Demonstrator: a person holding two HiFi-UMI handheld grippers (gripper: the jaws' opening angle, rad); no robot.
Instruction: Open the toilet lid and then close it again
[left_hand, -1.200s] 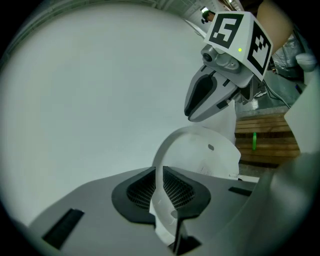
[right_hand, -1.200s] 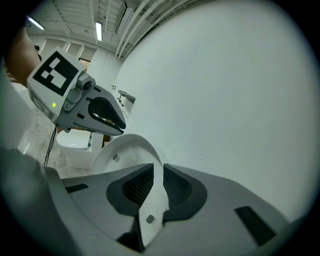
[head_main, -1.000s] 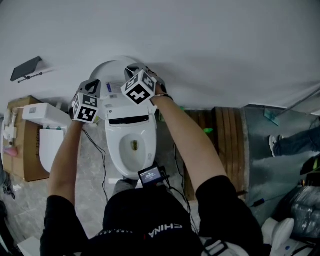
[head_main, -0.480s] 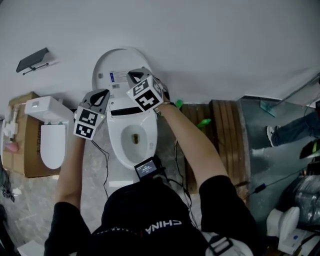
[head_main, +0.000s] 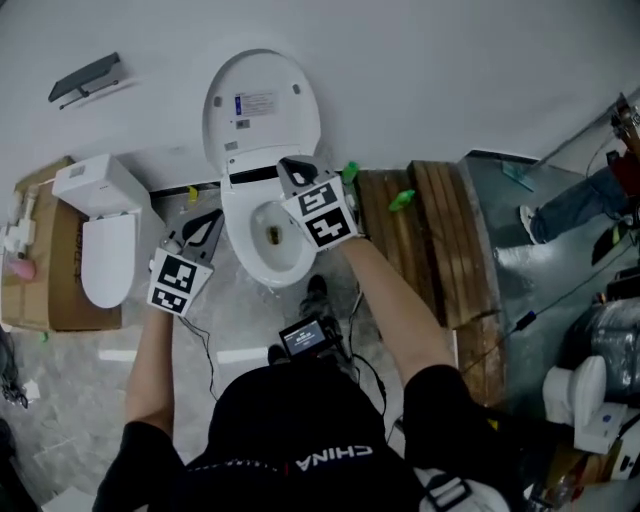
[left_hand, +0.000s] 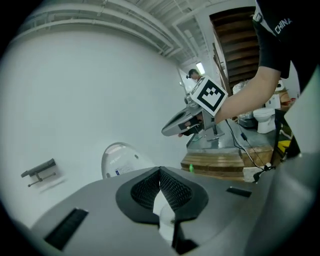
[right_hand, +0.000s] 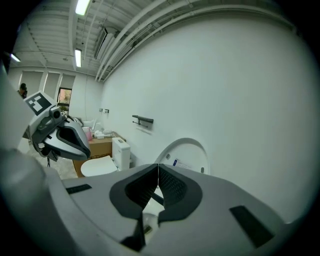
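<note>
Toilet lid (head_main: 262, 108) is up, standing open against the white wall (head_main: 450, 60) behind the bowl (head_main: 268, 250). Bowl is uncovered. My right gripper (right_hand: 158, 166) sits over the bowl's back right edge, near the base of the lid; jaws pressed together, nothing between them. I can't tell if it touches the toilet. My left gripper (left_hand: 160, 171) hangs beside the bowl's left side, over the floor, apart from it; jaws also pressed together and empty. Further left, a second toilet (head_main: 95, 240) rests on a cardboard box (head_main: 40, 305). A wooden pallet (head_main: 420, 240) lies to the right. A dark bracket (head_main: 88, 78) is on the wall, upper left.
</note>
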